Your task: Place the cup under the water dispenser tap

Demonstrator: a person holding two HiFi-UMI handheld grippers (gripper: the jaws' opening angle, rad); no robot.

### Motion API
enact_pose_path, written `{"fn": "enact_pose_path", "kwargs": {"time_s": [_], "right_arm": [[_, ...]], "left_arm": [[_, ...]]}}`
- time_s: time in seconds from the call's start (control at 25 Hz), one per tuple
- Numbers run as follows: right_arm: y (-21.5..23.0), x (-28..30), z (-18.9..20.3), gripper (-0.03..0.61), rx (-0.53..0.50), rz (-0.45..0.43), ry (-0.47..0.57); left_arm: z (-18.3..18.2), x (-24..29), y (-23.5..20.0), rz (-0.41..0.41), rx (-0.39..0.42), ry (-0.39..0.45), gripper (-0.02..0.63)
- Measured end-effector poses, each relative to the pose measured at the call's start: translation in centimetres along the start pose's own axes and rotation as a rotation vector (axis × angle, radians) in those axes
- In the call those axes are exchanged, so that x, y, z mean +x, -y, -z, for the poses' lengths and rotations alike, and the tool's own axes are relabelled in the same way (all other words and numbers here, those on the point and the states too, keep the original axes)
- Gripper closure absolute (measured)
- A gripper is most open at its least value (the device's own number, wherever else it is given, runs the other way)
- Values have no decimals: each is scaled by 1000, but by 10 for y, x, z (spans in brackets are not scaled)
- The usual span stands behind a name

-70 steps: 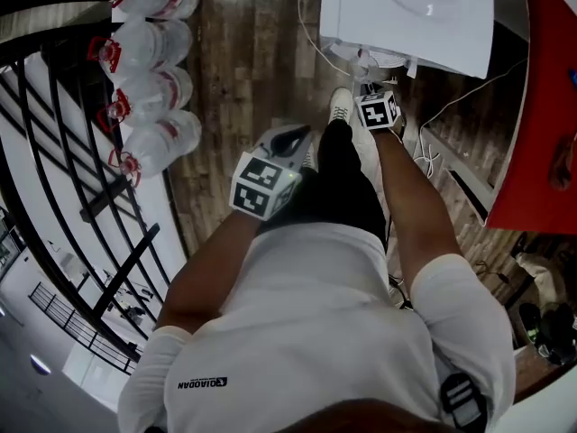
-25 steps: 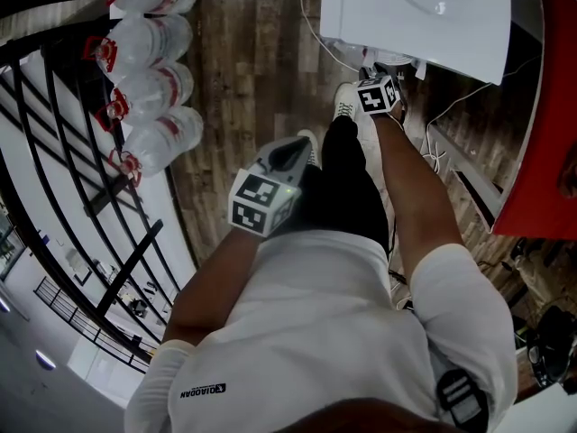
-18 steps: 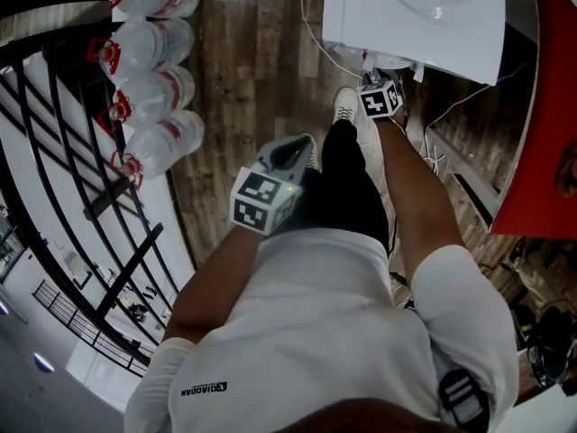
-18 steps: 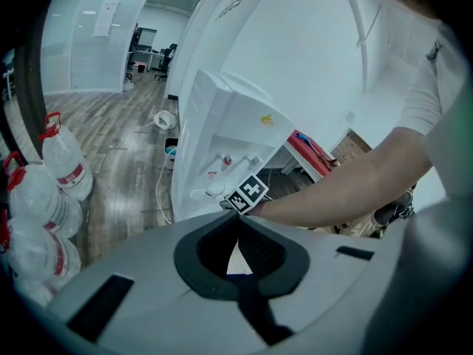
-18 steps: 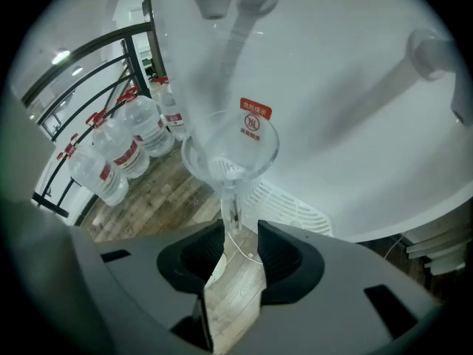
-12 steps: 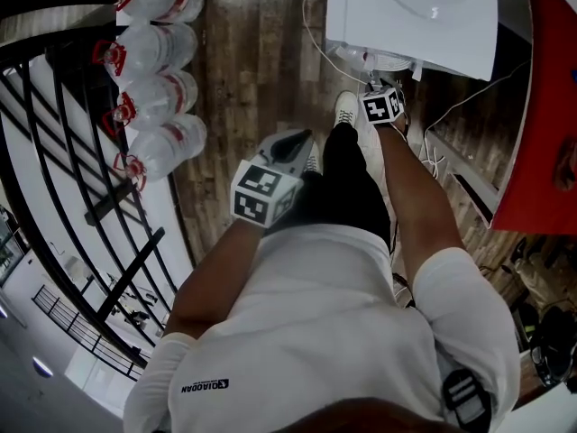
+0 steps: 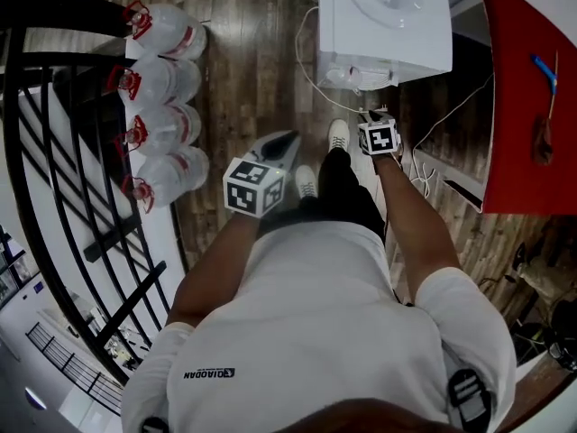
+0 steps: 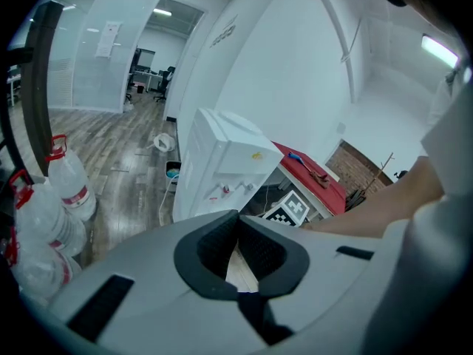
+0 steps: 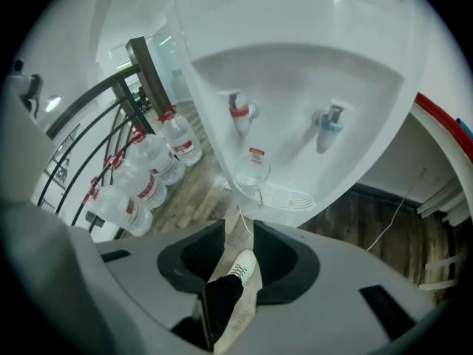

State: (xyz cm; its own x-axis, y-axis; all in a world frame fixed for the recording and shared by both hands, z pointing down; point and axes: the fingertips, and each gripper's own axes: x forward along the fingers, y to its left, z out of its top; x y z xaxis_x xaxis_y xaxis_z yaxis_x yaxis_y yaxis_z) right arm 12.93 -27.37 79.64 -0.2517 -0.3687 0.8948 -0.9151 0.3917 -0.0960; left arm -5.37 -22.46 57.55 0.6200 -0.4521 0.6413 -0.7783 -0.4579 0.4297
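Clear cup (image 9: 251,171) stands under the red tap (image 9: 238,113), dead ahead of the right tongs (image 9: 238,228); they're parted, empty. Left tongs (image 8: 238,216) are pinched together on nothing, farther back.

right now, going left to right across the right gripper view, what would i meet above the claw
water bottles → clear cup → blue tap → red table. The red tap is left out: it sits about straight above the cup in the picture.
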Motion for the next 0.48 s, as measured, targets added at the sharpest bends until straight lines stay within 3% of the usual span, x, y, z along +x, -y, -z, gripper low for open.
{"fn": "enact_pose_path", "kwargs": {"time_s": [0.28, 0.4, 0.44, 0.48], "right_arm": [[-36, -79, -16, 459, 66, -46, 137], [-61, -114, -14, 466, 124, -134, 149], [-71, -126, -15, 523, 148, -181, 149], [-81, -140, -17, 540, 163, -227, 152]], "left_arm": [[1, -35, 17, 16, 49, 58, 617], [4, -47, 30, 28, 62, 76, 617], [3, -51, 35, 34, 69, 85, 617], [0, -55, 39, 41, 77, 99, 617]]}}
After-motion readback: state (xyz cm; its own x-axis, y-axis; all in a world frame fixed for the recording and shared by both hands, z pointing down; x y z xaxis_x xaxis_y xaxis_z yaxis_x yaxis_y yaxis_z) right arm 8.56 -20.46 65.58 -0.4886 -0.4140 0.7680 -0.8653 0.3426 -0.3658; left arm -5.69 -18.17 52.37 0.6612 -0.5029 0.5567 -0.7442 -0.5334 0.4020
